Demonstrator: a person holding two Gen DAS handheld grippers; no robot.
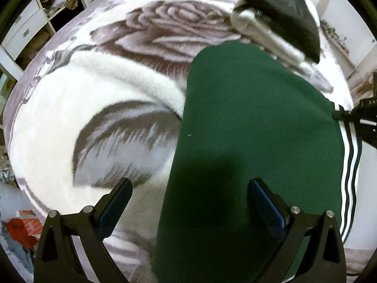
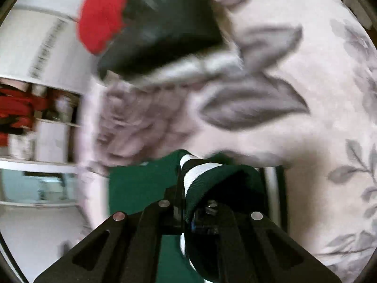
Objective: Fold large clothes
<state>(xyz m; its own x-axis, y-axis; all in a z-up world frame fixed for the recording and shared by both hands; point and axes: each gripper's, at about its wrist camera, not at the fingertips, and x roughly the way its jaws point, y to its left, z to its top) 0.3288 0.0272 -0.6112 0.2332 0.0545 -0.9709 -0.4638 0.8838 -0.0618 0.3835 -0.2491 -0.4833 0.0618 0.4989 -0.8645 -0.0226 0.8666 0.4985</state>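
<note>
Dark green fleece garment with white side stripes [image 1: 247, 129] lies spread on a white plush bed blanket with a grey rose pattern [image 1: 94, 94], its striped edge to the right in the left wrist view. Left gripper [image 1: 190, 188] hovers over the garment's near left edge, jaws wide apart, holding nothing; one finger is over the blanket, the other over green cloth. Right gripper [image 2: 188, 202] has its jaws closed on the green-and-white ribbed striped band of the garment [image 2: 198, 172], which bunches up between them. At the blanket's far side sits a folded pile: black garment [image 1: 287, 9] on top of light grey folded cloth [image 1: 264, 28], red fabric [image 2: 101, 18] behind. White shelving [image 1: 26, 28] stands beyond the bed.
</note>
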